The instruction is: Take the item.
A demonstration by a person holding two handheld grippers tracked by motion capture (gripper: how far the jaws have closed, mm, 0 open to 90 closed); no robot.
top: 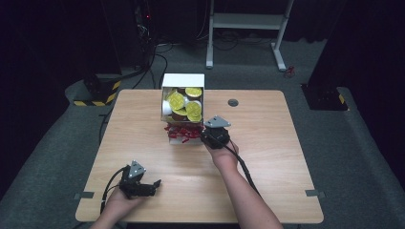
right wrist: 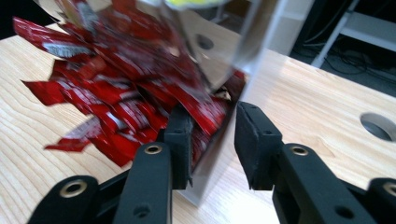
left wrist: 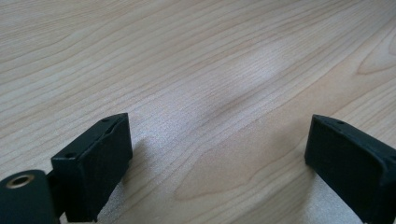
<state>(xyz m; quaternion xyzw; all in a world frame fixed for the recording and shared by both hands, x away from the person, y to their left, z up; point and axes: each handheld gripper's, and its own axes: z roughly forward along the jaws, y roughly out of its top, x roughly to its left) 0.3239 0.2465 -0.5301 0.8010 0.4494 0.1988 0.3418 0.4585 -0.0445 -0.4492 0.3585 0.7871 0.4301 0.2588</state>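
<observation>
Your right claw [right wrist: 212, 144] has its jaws straddling the near wall of the white box [top: 183, 81], one jaw inside among the red sachets [right wrist: 116, 93], the other outside; a gap shows between the outer pad and the wall, so the jaws stand apart, not yet clamped. The left claw [top: 143, 186] rests well back from the box, low over the desk [top: 267, 157], its jaws wide apart with nothing between them.

To do this step well, I judge you should close squarely on the wall alone. Slide the inner jaw down flat against the card so no sachet gets trapped under the pad; a slick foil packet there would let the wall slip. Grip low, near the corner, where thin card is stiffest, and keep the box level, since it is full.

The desk is pale wood-grain laminate, smooth and matt, rectangular with rounded corners and a round cable hole [right wrist: 379, 126] off to the right of your right claw. The box is thin white card, straight-sided and open-topped, directly ahead of that claw. Beyond the claw, in the far part of the box, sit round capsules with shiny yellow lids [top: 176, 100]. Nearest the jaws, the sachets are small, flat, glossy red, crinkled, spilling over the low front edge onto the desk
</observation>
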